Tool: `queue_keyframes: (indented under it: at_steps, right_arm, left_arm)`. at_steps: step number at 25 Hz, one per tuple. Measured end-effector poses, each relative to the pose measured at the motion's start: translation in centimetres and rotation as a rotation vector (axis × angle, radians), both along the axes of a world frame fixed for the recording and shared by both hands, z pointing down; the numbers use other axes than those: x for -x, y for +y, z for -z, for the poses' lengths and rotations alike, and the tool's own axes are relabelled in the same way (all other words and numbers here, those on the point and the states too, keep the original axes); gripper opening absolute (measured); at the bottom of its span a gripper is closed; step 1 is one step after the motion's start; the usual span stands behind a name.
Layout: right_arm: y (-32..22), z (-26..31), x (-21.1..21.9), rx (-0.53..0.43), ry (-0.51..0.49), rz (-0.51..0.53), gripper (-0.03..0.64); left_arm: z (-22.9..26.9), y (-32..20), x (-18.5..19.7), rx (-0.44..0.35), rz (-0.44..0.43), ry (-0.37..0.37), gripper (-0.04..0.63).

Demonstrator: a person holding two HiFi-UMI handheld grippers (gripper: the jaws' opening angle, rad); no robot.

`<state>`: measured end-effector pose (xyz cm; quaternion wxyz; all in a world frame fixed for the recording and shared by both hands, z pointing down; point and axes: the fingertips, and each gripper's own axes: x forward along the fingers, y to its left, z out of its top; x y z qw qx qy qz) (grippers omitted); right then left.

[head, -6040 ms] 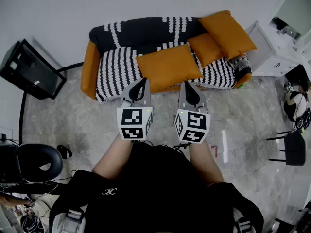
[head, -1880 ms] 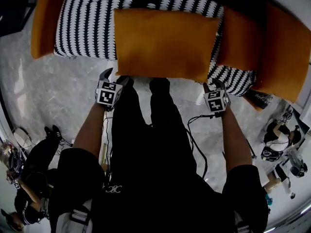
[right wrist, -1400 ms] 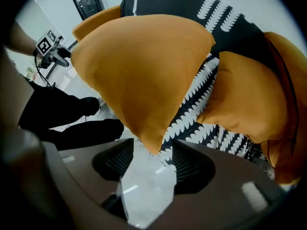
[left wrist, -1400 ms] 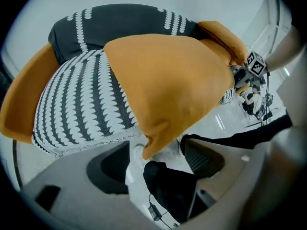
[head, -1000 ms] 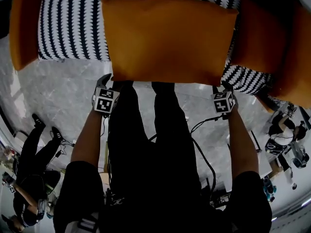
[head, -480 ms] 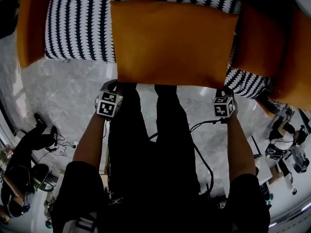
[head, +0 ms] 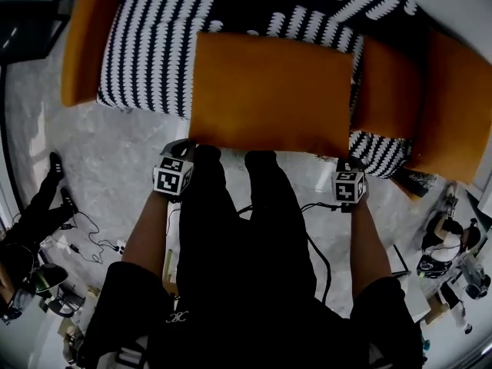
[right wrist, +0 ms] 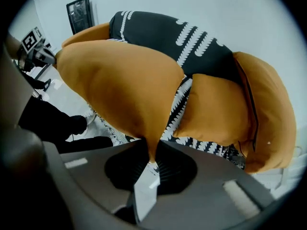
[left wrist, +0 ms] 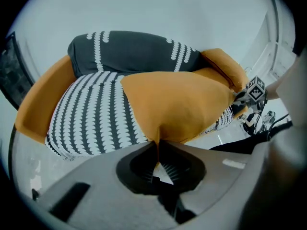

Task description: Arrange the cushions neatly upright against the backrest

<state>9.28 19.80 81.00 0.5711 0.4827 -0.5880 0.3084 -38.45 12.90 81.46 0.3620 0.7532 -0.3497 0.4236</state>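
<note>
A large orange cushion (head: pixel 269 91) lies across the front of the black-and-white striped sofa (head: pixel 146 60). My left gripper (head: pixel 186 146) is shut on the cushion's near left corner, and the left gripper view shows the fabric (left wrist: pixel 177 104) pinched between its jaws (left wrist: pixel 157 145). My right gripper (head: pixel 344 162) is shut on the near right corner; its jaws (right wrist: pixel 151 155) have just been closing on the fabric (right wrist: pixel 120 85). Two more orange cushions (head: pixel 388 98) (head: pixel 453 106) lean at the sofa's right end, also visible as cushions (right wrist: pixel 216 111) (right wrist: pixel 268 114) in the right gripper view.
The sofa has an orange armrest (head: pixel 81 52) on the left and a dark backrest (left wrist: pixel 129 49) behind. A black screen (head: pixel 31 18) stands at far left. Cables (head: pixel 84 229) lie on the grey marble floor, with clutter (head: pixel 446 244) at right. My legs (head: pixel 246 206) stand between the grippers.
Both grippers have closed on the cushion's near corners and risen, lifting its front edge off the seat. The head view has pulled back a little.
</note>
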Motion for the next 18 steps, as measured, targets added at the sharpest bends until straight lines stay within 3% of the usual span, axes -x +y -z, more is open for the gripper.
queue_keyframes:
  at_steps: [7,12,18]
  right_arm:
    - [-5.5,5.9,-1.3,-0.141,-0.083,-0.031,0.038]
    - [-8.6,11.7,-2.2,-0.266,-0.269,-0.191,0.034]
    - [-14.5,17.8,-2.1,-0.439,-0.432,-0.236,0.032]
  left_arm:
    - [7.1,-5.5,-1.3,-0.128,0.142,0.01,0.014]
    - [13.6,-8.2,-2.4,-0.203,0.184,0.036,0.012]
    - [19.9,-11.9,-2.8,-0.284,0.297,0.11,0.011]
